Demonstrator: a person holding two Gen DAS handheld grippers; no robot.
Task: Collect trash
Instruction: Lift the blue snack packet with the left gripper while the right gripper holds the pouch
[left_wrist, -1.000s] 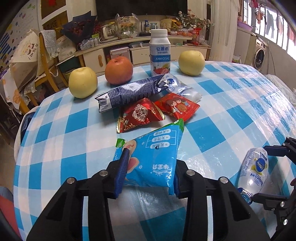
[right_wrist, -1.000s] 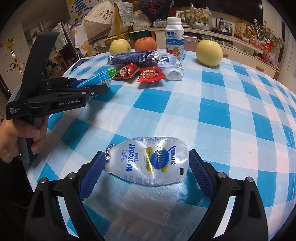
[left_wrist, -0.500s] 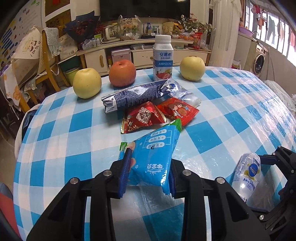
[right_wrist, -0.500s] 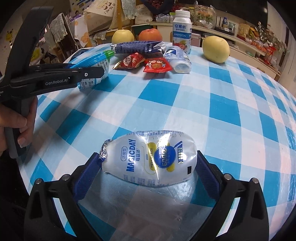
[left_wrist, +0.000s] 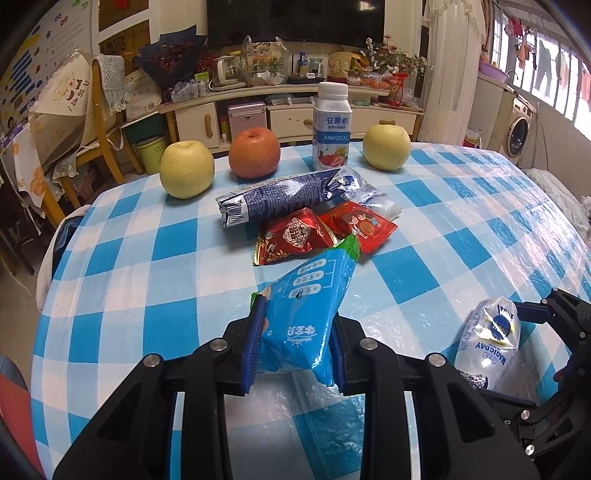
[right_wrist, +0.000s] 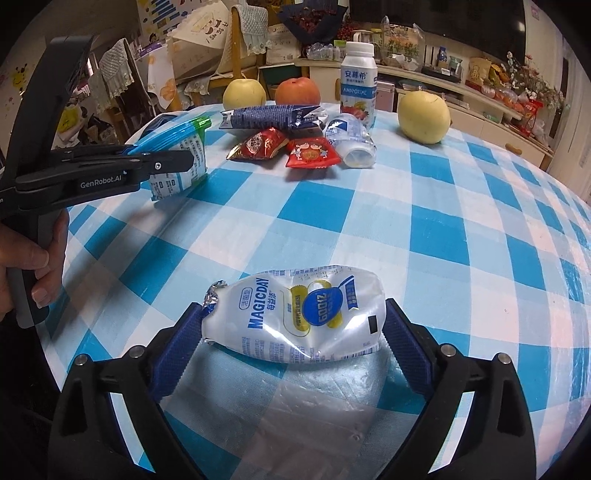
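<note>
Your left gripper (left_wrist: 293, 343) is narrowing its jaws on the blue snack packet (left_wrist: 308, 314), both ribbed blue pads pressed into its glossy, puffed film. Only your right wrist view shows that packet from the side, lifted off the checked tablecloth (right_wrist: 424, 221) with its green sealed end up, and your hand (right_wrist: 27, 266) wrapped round the black handle.

Your right gripper (right_wrist: 293, 328) stands wide, its jaws closing slightly around the crumpled white MAGICDAY pouch (right_wrist: 295, 314). The pouch lies flat on the cloth between the pads, its foil-crimped neck touching the left pad; whether the right pad touches it you cannot tell. The left wrist view shows this pouch only edge-on at the right (left_wrist: 489, 339).

Farther back, both views show the remaining litter clustered: a flattened dark-blue carton (left_wrist: 280, 197), 2 shiny red sachets (left_wrist: 295, 240), and a squashed clear bottle (right_wrist: 351, 138). Behind stand 2 smooth yellow apples (left_wrist: 186, 170), 1 red apple (left_wrist: 254, 153) and an upright white yoghurt bottle (left_wrist: 331, 129).
</note>
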